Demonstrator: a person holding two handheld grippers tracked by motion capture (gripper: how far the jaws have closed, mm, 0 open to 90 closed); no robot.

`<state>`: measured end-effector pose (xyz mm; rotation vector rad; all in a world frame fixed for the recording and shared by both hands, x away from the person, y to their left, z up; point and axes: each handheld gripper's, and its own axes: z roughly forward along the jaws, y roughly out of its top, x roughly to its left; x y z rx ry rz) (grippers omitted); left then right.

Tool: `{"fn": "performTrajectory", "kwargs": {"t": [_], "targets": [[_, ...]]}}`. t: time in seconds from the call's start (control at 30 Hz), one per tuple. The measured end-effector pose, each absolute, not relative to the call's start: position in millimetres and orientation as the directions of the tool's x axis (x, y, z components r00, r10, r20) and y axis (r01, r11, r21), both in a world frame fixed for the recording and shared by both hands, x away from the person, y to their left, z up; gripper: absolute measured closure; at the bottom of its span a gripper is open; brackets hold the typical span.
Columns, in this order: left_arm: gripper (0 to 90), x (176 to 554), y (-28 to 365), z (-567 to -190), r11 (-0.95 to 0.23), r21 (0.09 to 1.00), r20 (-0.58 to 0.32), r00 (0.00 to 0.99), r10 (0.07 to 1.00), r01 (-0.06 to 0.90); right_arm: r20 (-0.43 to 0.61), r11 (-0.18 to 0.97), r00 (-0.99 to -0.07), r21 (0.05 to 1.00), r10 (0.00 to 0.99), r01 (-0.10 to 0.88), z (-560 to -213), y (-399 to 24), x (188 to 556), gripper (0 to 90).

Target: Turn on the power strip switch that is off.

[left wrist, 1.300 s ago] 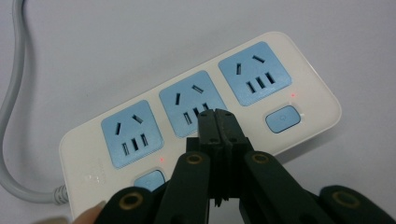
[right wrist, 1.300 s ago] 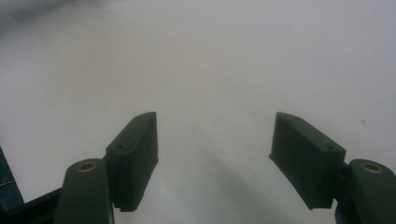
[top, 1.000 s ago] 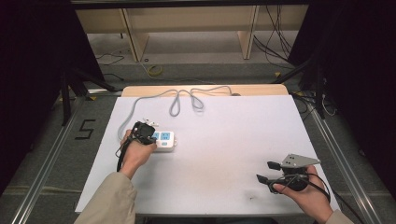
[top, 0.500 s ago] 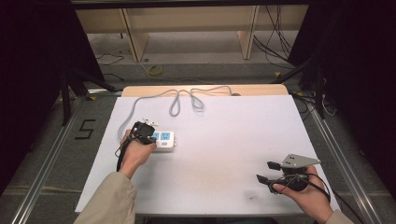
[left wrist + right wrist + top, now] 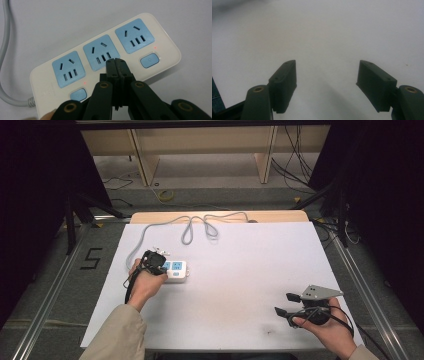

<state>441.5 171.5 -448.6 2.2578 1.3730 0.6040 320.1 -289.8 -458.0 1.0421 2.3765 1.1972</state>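
A white power strip (image 5: 176, 271) with three blue sockets lies on the left part of the white table. My left gripper (image 5: 154, 261) hovers right over it, its jaws shut with nothing between them. In the left gripper view the closed tips (image 5: 116, 62) sit over the lower edge of the middle socket (image 5: 101, 52) of the power strip (image 5: 45, 85), between two blue switch buttons (image 5: 149, 60). Small red lights glow beside the buttons. My right gripper (image 5: 287, 304) rests at the near right of the table, jaws open wide and empty (image 5: 327, 85).
The strip's grey cable (image 5: 192, 223) loops along the table's far edge and down to the strip's left end. A small white object (image 5: 161, 250) lies just behind the left gripper. Shelving and floor cables stand beyond the table.
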Motion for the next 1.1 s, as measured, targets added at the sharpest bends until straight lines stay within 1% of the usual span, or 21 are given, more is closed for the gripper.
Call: {"fn": "performTrajectory", "kwargs": {"t": [0.83, 1.1], "targets": [[90.0, 444.1, 172.5, -448.5, -0.412, 0.552, 0.125, 0.417, 0.900, 0.725, 0.068, 0.397, -0.701, 0.783, 0.710, 0.479, -458.4, -289.5, 319.8, 32.2], [90.0, 450.4, 172.4, -445.2, -0.418, 0.513, 0.108, 0.427, 0.898, 0.750, 0.073, 0.396, -0.700, 0.781, 0.711, 0.483, -459.3, -288.9, 320.0, 32.2]]}}
